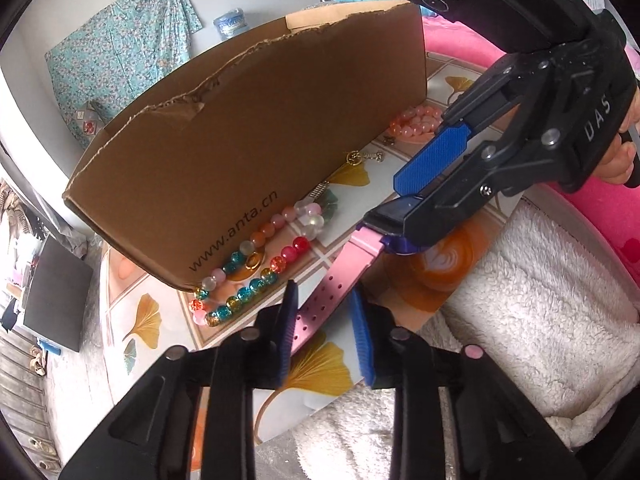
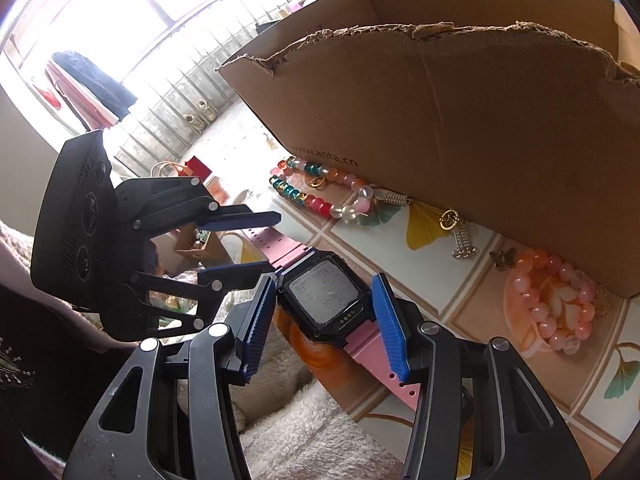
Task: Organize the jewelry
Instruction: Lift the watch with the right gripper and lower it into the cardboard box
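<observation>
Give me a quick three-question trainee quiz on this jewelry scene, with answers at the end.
1. True or false: the pink bead bracelet lies inside the cardboard box.
2. Which part of the smartwatch sits between the right gripper fingers? A) buckle B) case C) strap end
3. What web address is printed on the box?

Key: 1 false, it lies outside on the table; 2 B; 3 www.anta.cn

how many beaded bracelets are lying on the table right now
3. Multicolored bracelet and pastel bracelet lie together at the box's printed corner; the pink-orange bracelet lies at its other end. More may hide behind the box.
</observation>
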Demonstrator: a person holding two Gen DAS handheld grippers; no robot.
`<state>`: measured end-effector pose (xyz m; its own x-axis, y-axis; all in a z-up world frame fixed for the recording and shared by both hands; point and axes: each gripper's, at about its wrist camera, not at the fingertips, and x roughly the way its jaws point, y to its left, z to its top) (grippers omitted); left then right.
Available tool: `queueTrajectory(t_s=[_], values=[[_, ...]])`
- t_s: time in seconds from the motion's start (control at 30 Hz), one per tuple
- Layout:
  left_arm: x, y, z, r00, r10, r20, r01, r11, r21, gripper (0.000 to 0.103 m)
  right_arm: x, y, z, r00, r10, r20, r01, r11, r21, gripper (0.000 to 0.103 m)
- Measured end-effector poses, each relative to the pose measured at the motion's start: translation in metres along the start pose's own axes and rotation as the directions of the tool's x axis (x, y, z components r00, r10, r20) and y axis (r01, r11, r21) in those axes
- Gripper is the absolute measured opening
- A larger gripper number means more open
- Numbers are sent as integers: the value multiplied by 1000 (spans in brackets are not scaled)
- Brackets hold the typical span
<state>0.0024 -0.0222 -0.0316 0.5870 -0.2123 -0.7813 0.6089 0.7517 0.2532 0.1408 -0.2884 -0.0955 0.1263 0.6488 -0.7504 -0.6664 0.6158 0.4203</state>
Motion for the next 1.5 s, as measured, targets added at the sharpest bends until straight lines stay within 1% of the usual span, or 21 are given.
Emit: queueTrajectory(t_s=[0.07,0.13,0.2,0.27,0.43,0.47,0.53,0.6,0.63,0.67,0.73,0.8,0.93,1.03,1.13,1.23,1.27,1.3,1.37,1.47,1.5], values=[[1,3,2,1000,-21,-1,21,1000,-17,14,0,1,-1,1000,-16,10,16,1000,5,47],[-2,10,4,998,-60,-4,59,997,-46,13,0,0,-3,999,-35,23,35,999,13,47],[0,18,8,993,-121,-11,119,988,-95,12,1,0,-6,996,-77,37,76,997,13,49],[4,25,10,988,-153,-35,147,981,-129,10,-3,2,-12,992,-121,48,120,993,15,49],[14,31,16,970,-229,-81,210,959,-190,10,-14,6,-28,959,-273,69,274,962,-8,49],[15,32,17,967,-239,-87,218,955,-200,10,-15,7,-30,949,-307,68,309,951,-18,47],[19,35,18,962,-257,-92,232,946,-225,10,-12,7,-33,924,-380,52,382,924,-35,39],[22,38,19,958,-271,-94,241,938,-251,9,-13,5,-35,900,-434,50,436,899,-38,25],[23,39,19,957,-275,-93,243,935,-257,9,-14,6,-36,888,-456,56,458,888,-38,22],[23,38,19,958,-271,-89,241,936,-257,8,-15,6,-35,882,-468,61,470,882,-35,14],[21,39,21,964,-256,-78,229,940,-252,6,-17,9,-34,880,-470,68,473,881,-23,4],[15,38,25,965,-256,-63,234,940,-247,3,-19,18,-34,865,-497,65,499,866,-30,4],[-14,40,35,972,-236,-5,229,948,-219,3,-36,39,-32,850,-521,78,524,851,-30,3],[-45,48,51,971,-231,57,238,949,-206,3,-66,58,-21,830,-544,125,551,834,-27,3],[-75,65,76,973,-186,138,208,963,-173,3,-101,69,6,816,-540,205,557,830,-30,3],[-80,90,108,967,-158,199,191,969,-159,3,-115,54,50,820,-524,229,545,837,-39,3],[-75,99,120,969,-147,199,180,970,-163,3,-113,46,69,831,-514,214,534,844,-47,3],[-66,109,131,972,-138,192,171,971,-167,3,-111,30,88,849,-494,185,510,859,-47,3],[-41,129,151,980,-143,138,168,968,-189,3,-95,-2,122,882,-461,96,464,885,-19,3],[5,153,174,986,-165,9,163,963,-217,3,-66,-51,157,905,-421,-64,423,906,21,3],[21,157,180,984,-171,-42,158,963,-219,3,-51,-66,165,903,-413,-115,420,907,37,3]])
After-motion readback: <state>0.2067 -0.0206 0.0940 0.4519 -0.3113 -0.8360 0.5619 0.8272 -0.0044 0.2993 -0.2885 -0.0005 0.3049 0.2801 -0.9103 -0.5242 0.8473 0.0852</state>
